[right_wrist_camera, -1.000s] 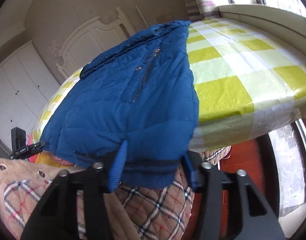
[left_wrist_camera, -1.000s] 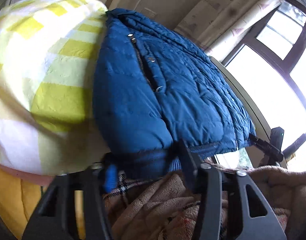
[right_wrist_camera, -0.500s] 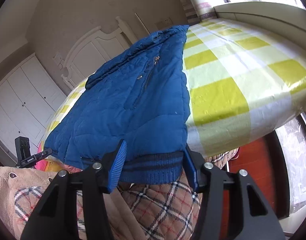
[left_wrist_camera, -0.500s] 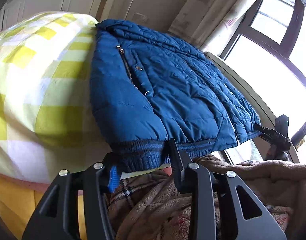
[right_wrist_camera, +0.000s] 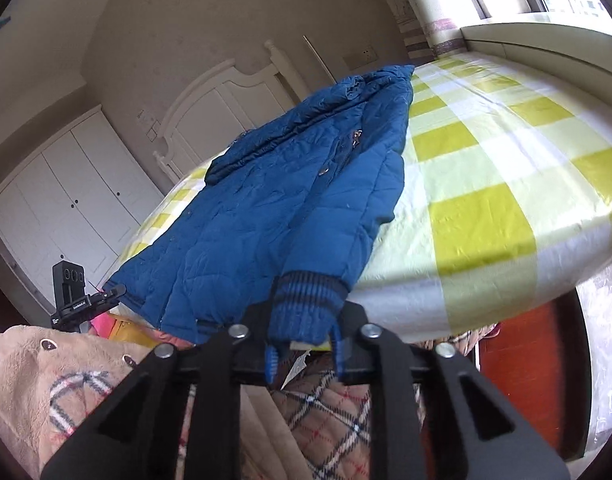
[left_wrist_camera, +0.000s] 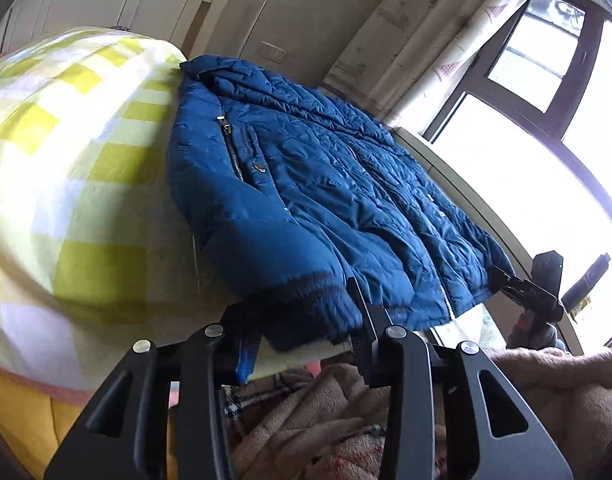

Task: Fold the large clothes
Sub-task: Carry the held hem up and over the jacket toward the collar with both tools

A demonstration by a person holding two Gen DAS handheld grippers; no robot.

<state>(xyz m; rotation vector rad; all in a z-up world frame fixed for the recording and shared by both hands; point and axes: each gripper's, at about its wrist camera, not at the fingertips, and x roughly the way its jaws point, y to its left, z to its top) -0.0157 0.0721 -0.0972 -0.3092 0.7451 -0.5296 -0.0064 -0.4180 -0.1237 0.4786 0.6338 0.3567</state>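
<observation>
**Blue quilted jacket at the bed's edge, a cuff between each pair of fingers**

No brand or readable writing shows on the garment; small lettering on the black camera mount at the left of the right wrist view is too fine to read.

The blue jacket is puffy and quilted, with stitched channels, a metal zipper and snap studs on a chest pocket. It lies flat on the bed, collar toward the white headboard, hem and sleeves at the near edge. The bedcover is a smooth yellow-and-white check with a slight sheen.

The left gripper has its jaws spread wide around a dark ribbed cuff; the fingers do not visibly press it. The right gripper has its blue-padded jaws closer in, flanking the ribbed, striped sleeve cuff; whether they pinch it cannot be told.

Below the grippers lies a fleecy tan plaid coat with dark buttons.
</observation>
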